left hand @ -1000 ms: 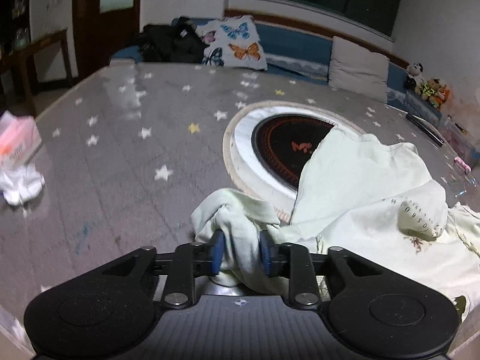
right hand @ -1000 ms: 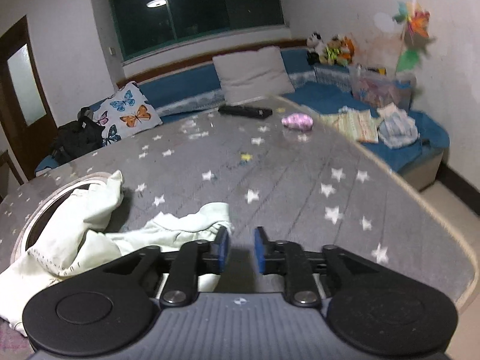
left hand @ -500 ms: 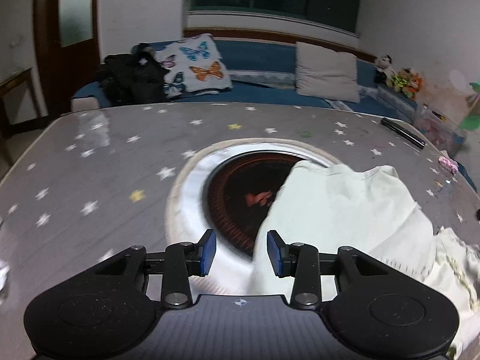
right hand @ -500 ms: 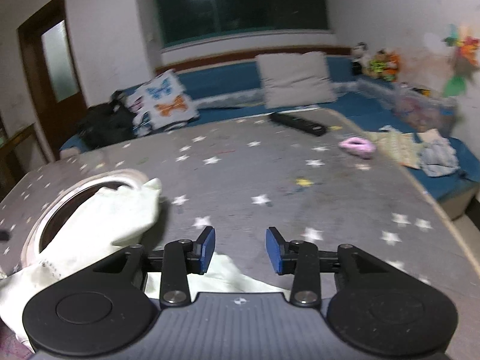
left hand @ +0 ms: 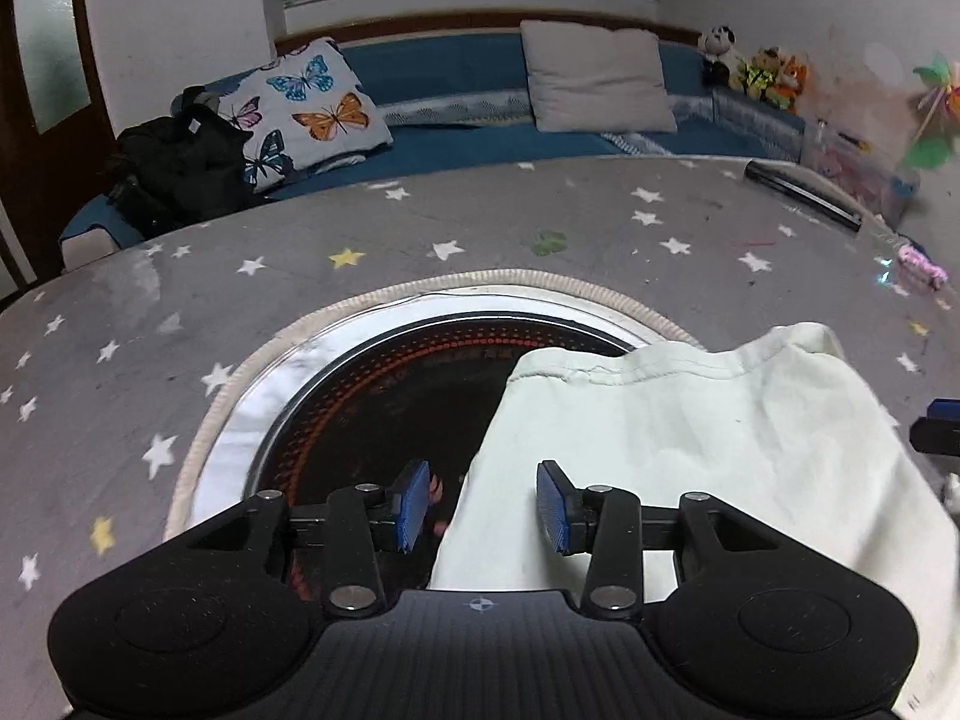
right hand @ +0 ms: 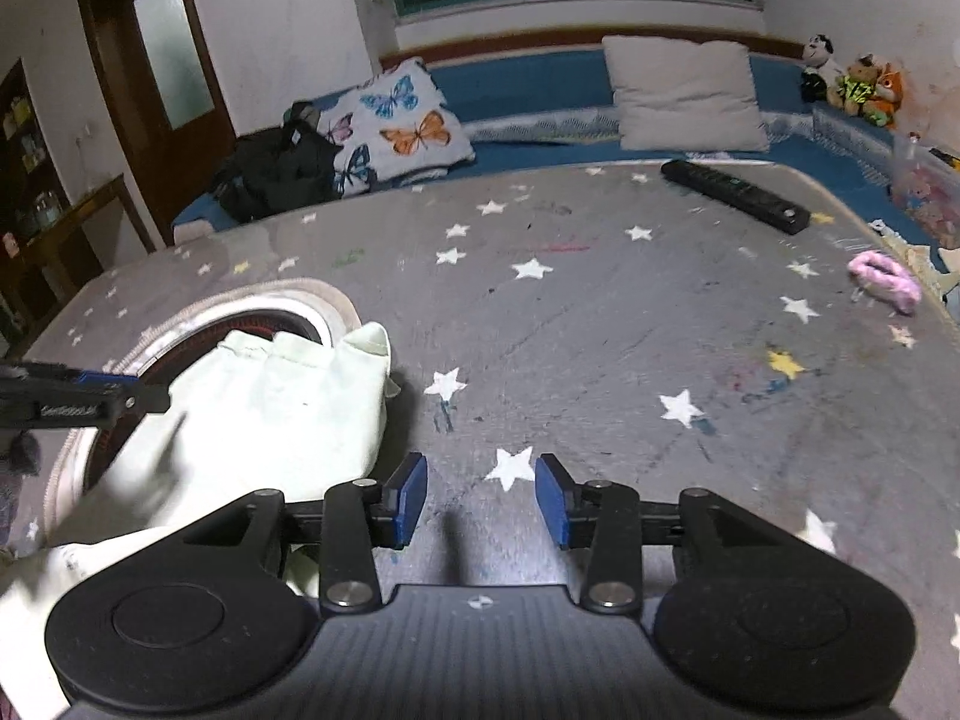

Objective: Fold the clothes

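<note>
Your left gripper (left hand: 483, 507) hangs with its blue pads spread wide, gripping nothing; the edge of the pale garment (left hand: 690, 438) runs under the gap. The garment lies on the star-print table (left hand: 540, 222), partly over the round inset plate (left hand: 384, 396). Your right gripper (right hand: 481, 501) is also wide apart, empty, above bare tabletop just right of the garment.

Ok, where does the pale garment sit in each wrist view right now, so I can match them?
Left wrist: the pale garment fills lower right, its left edge between the open left gripper fingers.
Right wrist: it lies lower left, left of the open right gripper.
Shared landmark: the butterfly pillow on the sofa.
</note>
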`<state>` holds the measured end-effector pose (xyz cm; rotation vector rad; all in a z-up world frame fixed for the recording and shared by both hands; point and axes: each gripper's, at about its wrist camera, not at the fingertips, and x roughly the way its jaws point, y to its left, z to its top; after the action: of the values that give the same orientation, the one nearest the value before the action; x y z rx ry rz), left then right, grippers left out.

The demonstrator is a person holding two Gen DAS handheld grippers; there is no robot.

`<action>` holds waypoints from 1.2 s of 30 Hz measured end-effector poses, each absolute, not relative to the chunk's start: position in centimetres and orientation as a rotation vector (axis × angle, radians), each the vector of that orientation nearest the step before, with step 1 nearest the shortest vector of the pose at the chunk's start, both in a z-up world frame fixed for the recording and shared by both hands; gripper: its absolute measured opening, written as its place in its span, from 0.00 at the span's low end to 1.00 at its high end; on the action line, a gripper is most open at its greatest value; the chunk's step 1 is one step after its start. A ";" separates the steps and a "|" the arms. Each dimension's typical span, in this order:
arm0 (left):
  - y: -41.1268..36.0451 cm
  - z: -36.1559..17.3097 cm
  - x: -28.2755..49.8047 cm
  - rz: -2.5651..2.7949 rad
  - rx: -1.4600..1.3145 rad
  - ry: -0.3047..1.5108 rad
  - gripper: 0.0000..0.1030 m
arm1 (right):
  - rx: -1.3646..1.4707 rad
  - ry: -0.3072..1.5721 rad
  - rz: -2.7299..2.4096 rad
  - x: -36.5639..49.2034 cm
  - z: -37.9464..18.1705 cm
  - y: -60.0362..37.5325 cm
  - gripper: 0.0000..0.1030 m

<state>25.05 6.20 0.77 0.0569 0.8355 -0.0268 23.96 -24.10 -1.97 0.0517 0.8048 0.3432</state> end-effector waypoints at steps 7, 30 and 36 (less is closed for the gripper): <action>5.6 -0.4 26.5 -0.080 0.063 0.836 0.12 | 0.026 0.834 0.362 25.6 -3.2 -23.2 0.39; 15.4 4.4 13.5 0.209 -0.189 0.672 0.05 | -0.050 0.781 0.810 23.4 -0.4 -12.7 0.44; 16.8 4.1 12.2 0.239 -0.223 0.677 0.05 | -0.012 0.793 0.692 25.9 0.0 -15.3 0.44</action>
<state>12.22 16.84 4.06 -0.2226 0.6767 0.2392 25.85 -15.29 0.04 -0.0124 0.7933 0.6916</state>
